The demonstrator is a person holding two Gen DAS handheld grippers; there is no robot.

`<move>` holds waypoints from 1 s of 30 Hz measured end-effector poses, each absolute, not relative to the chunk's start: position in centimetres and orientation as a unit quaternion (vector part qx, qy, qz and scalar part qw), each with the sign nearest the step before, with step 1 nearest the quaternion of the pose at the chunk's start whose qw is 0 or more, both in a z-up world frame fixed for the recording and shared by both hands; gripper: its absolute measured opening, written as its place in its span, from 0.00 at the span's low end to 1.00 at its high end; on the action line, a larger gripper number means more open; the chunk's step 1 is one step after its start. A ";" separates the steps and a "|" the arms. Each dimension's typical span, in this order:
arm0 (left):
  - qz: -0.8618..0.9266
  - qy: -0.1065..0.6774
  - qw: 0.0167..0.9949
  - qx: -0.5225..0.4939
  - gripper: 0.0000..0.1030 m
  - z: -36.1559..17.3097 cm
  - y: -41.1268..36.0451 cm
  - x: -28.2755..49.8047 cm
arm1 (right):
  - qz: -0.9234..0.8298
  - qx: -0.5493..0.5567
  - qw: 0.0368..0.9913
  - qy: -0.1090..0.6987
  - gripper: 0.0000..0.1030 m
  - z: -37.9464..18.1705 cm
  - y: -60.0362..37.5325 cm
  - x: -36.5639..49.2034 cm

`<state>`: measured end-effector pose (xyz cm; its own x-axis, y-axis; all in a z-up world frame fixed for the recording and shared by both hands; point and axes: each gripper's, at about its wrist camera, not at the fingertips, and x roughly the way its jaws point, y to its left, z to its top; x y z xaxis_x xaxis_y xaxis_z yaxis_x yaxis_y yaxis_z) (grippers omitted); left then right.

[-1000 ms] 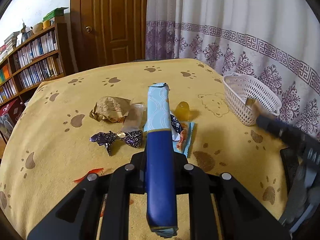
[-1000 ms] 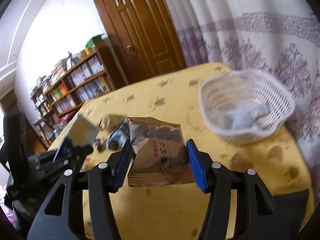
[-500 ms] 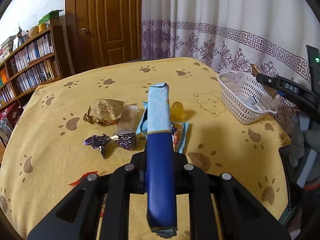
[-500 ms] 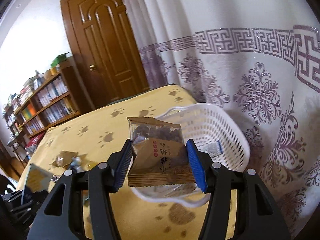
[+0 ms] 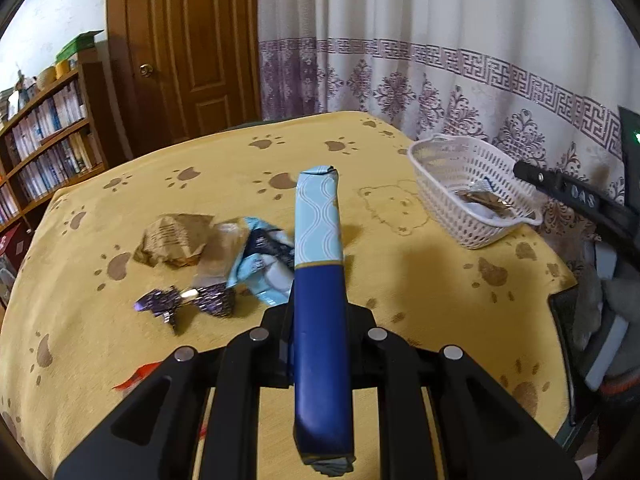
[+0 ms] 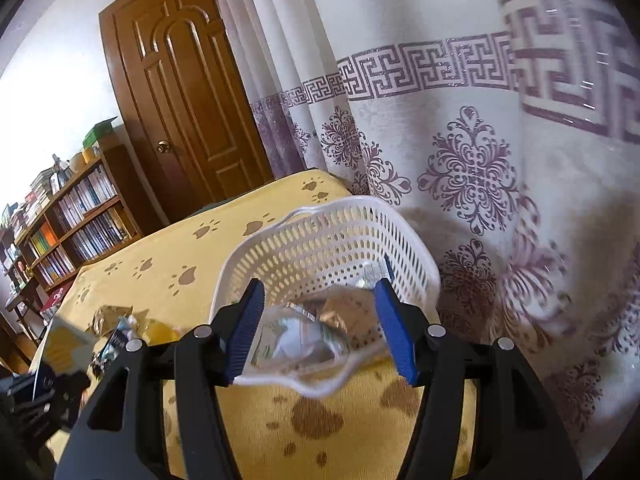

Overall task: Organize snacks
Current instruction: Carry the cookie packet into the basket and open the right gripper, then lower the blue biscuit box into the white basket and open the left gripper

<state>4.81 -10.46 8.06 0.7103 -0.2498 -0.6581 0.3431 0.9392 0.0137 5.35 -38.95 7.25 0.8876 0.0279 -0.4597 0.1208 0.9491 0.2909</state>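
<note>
I am holding my right gripper (image 6: 320,330), jaws apart and empty, directly over the white basket (image 6: 332,240), while my left gripper (image 5: 320,320) is clamping the blue bar (image 5: 320,280) lengthwise, the basket lying ahead to its right

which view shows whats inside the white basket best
The right wrist view: the white basket sits just past the open right gripper, wrappers visible inside. The left wrist view shows the basket small, side-on, its contents mostly hidden.
</note>
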 end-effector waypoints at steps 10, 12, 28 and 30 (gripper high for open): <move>-0.209 0.336 0.915 0.082 0.14 9.2 -15.6 7.0 | -0.031 0.168 0.957 0.233 0.58 5.2 -37.3 -0.2; -0.222 0.334 0.913 0.082 0.14 9.6 -17.1 7.8 | -0.031 0.167 0.957 0.235 0.58 4.9 -36.9 -0.8; -0.288 0.331 0.893 0.095 0.15 10.4 -26.7 13.1 | -0.016 0.168 0.951 0.258 0.58 3.2 -35.4 -1.7; -0.295 0.335 0.890 0.092 0.15 10.2 -27.6 13.7 | -0.016 0.170 0.951 0.258 0.58 3.2 -35.6 -1.8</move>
